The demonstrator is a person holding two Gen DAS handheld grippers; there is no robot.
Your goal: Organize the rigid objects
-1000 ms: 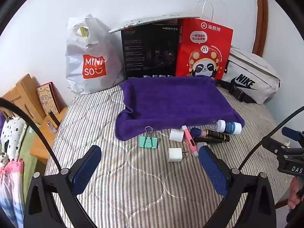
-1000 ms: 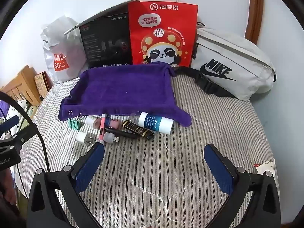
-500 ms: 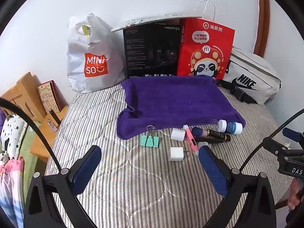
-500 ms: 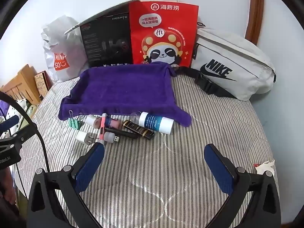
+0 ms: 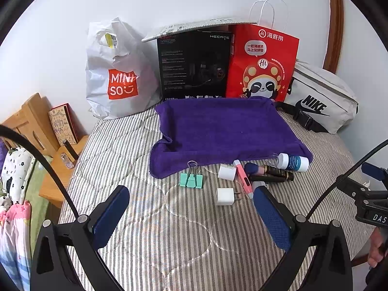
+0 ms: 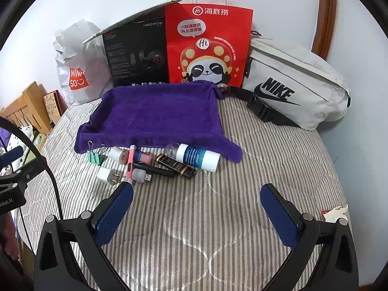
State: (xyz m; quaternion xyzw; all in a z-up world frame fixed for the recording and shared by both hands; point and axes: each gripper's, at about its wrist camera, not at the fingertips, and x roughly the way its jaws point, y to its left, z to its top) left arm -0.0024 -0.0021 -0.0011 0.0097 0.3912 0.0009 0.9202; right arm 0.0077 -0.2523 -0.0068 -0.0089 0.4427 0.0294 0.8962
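Both tools hang over the striped bed, jaws spread wide, nothing held. The left tool (image 5: 191, 208) has the white charger (image 5: 225, 196) lying at its 1 o'clock, just beyond the fingertips; the green binder clip (image 5: 191, 180) sits at 12 o'clock, a little farther. The pink pen (image 5: 243, 179) runs lengthwise toward the purple towel (image 5: 223, 133). For the right tool (image 6: 196, 206), the cluster lies at 11 o'clock, the white bottle (image 6: 197, 157) lying crosswise. The left tool appears nearer. The towel is bare; open bedding surrounds the charger.
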